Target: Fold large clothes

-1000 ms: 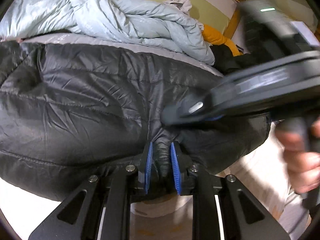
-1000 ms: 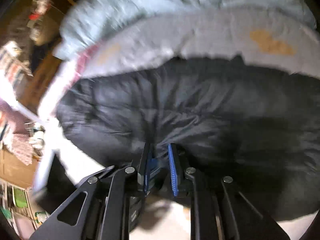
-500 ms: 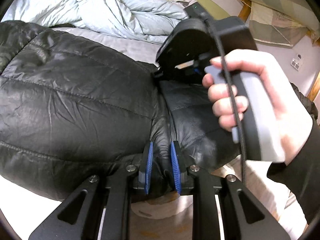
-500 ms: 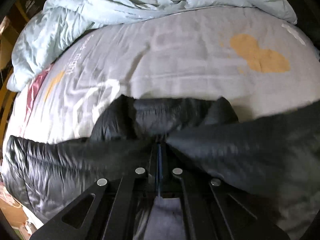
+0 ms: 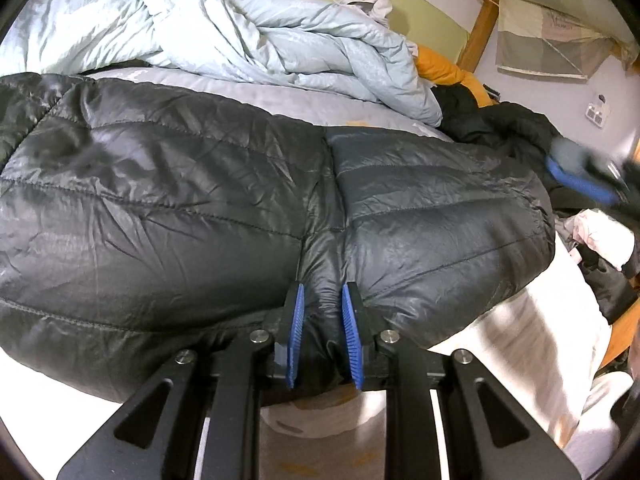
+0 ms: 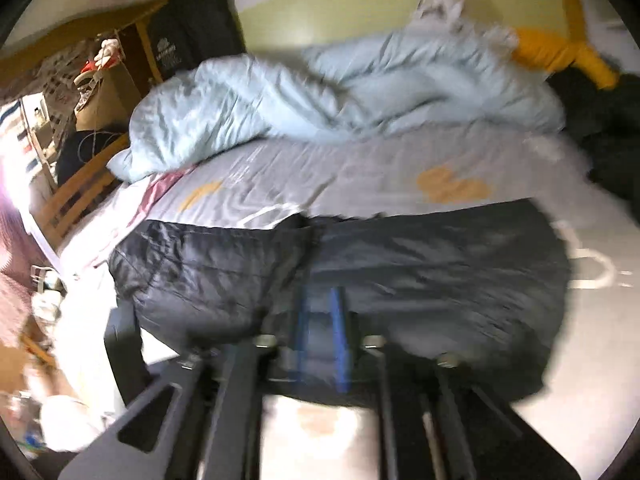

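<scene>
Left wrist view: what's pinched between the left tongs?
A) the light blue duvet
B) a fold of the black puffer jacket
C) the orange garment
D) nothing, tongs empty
B: the left tongs clamp a bunched fold at the near hem of the black puffer jacket; the light blue duvet lies far behind on the bed.

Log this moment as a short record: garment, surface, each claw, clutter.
garment: black puffer jacket, spread flat across the bed
surface: grey bedsheet with orange patches
left claw: shut on a pinch of the jacket's near edge
right claw: blurred, jaws opening, nothing clearly between them
bedding: pale blue duvet, bunched behind the jacket
other: orange cloth at the duvet's right end
</scene>
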Tool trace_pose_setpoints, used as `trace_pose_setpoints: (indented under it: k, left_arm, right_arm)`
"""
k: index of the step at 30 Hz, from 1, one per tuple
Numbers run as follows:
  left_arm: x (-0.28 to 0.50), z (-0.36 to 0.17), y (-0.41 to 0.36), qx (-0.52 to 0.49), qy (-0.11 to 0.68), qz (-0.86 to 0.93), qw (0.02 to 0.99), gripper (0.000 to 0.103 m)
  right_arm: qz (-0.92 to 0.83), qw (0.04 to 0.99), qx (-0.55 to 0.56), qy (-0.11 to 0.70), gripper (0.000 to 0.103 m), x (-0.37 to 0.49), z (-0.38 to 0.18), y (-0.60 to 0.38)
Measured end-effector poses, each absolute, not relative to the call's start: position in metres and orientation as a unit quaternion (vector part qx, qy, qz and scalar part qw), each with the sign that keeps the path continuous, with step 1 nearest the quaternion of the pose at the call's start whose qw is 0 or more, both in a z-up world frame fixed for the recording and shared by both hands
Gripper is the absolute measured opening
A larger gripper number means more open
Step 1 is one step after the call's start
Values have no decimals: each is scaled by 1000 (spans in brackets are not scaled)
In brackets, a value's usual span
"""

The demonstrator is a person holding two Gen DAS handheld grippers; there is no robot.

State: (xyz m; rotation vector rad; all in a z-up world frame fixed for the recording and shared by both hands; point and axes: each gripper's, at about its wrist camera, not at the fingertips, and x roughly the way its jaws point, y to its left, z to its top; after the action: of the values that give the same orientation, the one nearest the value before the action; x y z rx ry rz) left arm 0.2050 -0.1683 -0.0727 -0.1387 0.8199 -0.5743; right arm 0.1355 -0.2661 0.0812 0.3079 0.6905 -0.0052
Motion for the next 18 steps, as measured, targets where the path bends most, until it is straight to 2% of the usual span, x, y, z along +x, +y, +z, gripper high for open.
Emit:
trace_pose_setpoints:
  k: [1,2,4,5,7,10,18]
  left_arm:
    - [205,-73,-168,-66,392,-275,875,20]
    - [205,-73,-168,-65,392,-275,876,20]
    - [205,-73,-168,-65,392,-274,876,20]
    - [205,-73,-168,-65,391,-274,876,20]
    - [204,-73,-168,-65,391,-274,876,20]
    - [204,-73,-168,-66,391,-274,876,20]
    - [205,-73,-169,-68,390,-274,876,20]
  right_arm:
    - [-25,933,156,324,44,121,78,-271]
    - [-42,933,173,314,52,109,73,-278]
    - [-59,923,229,302,58,93,59,-297]
    - [-65,917,254,301,70,86,55,-304]
    - [-98,894,321,296,86,76,36,-323]
    - [-122,864,398,283,86,70,12,-346]
    - [-170,832,460,258,86,83,-38,-378]
